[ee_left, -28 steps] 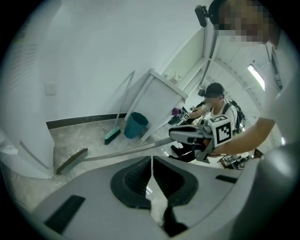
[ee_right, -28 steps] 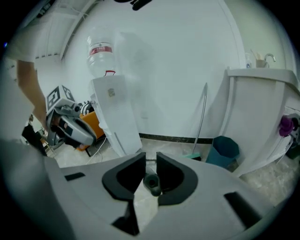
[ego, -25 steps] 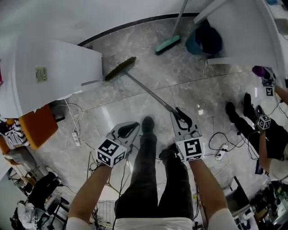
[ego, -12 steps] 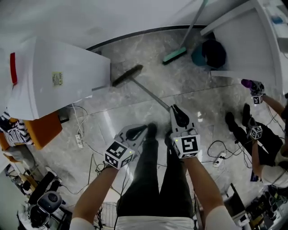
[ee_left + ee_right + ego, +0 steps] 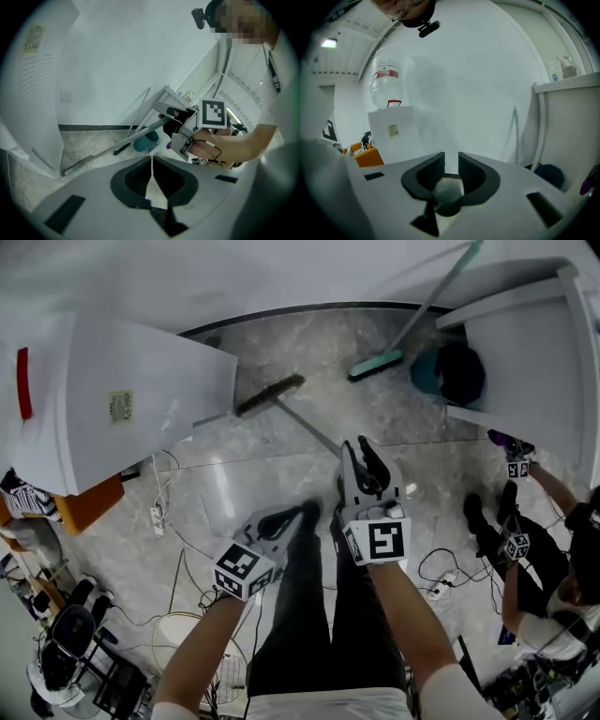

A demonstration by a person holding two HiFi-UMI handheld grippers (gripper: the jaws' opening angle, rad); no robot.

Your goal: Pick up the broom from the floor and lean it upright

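Note:
The broom has a dark bristle head (image 5: 270, 395) that rests on the floor beside the white dispenser. Its grey handle (image 5: 312, 428) slants up from there to my right gripper (image 5: 359, 448). That gripper is closed on the handle's upper end, and its jaws have just been opening a little with the handle still between them. The right gripper view shows the handle (image 5: 448, 193) seated deep between the pads. In the left gripper view the handle (image 5: 123, 141) rises from the floor to the right gripper (image 5: 176, 115). My left gripper (image 5: 151, 159) hangs lower and nearer me (image 5: 286, 518), shut and holding nothing.
A white water dispenser (image 5: 122, 409) stands at the left, with an orange box (image 5: 89, 504) beside it. A second broom with a teal head (image 5: 377, 365) leans on the back wall, next to a blue bin (image 5: 448, 371). A white counter (image 5: 525, 362) stands at the right. Another person (image 5: 525, 549) crouches there. Cables (image 5: 441, 582) trail over the floor.
My right gripper has gone up and forward with the handle, which now stands steeper. The broom head stayed by the dispenser. My left gripper shifted a little forward.

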